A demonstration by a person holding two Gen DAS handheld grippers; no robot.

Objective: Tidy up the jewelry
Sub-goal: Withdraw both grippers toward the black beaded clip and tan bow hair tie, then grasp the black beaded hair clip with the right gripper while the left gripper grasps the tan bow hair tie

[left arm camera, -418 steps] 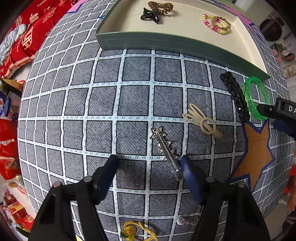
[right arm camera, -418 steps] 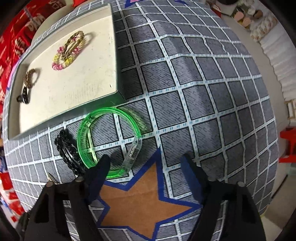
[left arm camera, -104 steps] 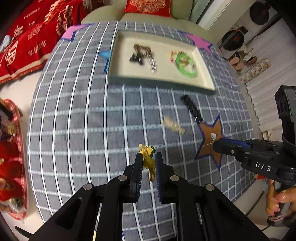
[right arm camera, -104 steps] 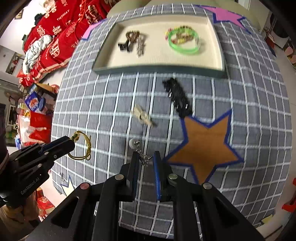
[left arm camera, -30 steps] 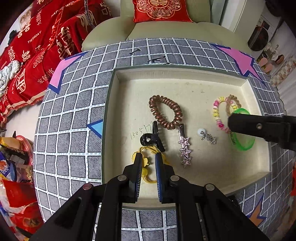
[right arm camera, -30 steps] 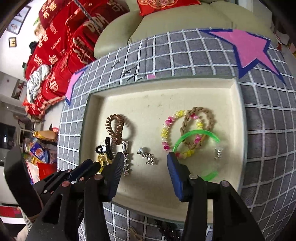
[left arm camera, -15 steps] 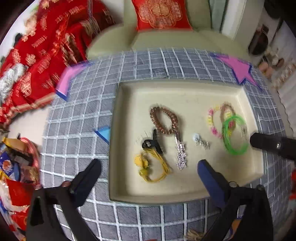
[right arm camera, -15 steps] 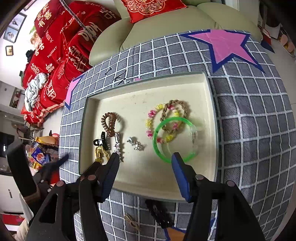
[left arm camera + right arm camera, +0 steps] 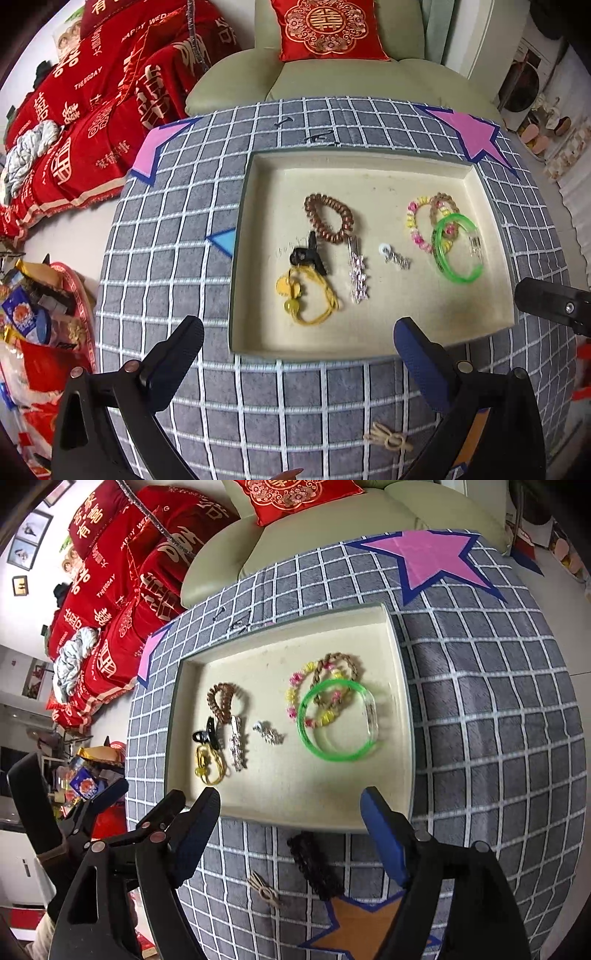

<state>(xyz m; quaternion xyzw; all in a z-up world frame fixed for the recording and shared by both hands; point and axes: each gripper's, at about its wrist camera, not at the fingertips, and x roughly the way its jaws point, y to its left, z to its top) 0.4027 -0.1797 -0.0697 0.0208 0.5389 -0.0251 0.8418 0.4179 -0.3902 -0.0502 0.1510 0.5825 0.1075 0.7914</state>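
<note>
A cream tray [image 9: 369, 343] [image 9: 400, 701] sits on the grey checked cloth. In it lie a yellow hair tie [image 9: 306, 295] [image 9: 208, 762], a black claw clip [image 9: 306, 254], a brown coil tie [image 9: 328, 218], a silver star clip [image 9: 357, 275], a small silver earring [image 9: 395, 256] [image 9: 269, 733], a green bangle [image 9: 456, 254] [image 9: 338, 720] and beaded bracelets [image 9: 424, 218]. My left gripper [image 9: 297, 354] is open and empty above the tray's near edge. My right gripper [image 9: 290, 821] is open and empty above the tray's near rim. A black beaded clip [image 9: 316, 864] and a beige hair tie [image 9: 388, 439] [image 9: 266, 890] lie on the cloth outside the tray.
A green sofa with a red cushion [image 9: 325, 29] stands behind the table. Red fabric [image 9: 92, 122] is piled at the left. A red basket of packets [image 9: 40, 295] sits on the floor at the left. An orange star patch [image 9: 365, 926] marks the cloth near the right gripper.
My left gripper has opened and let go of the yellow hair tie, which now lies in the tray. Both grippers have pulled back toward the tray's near edge.
</note>
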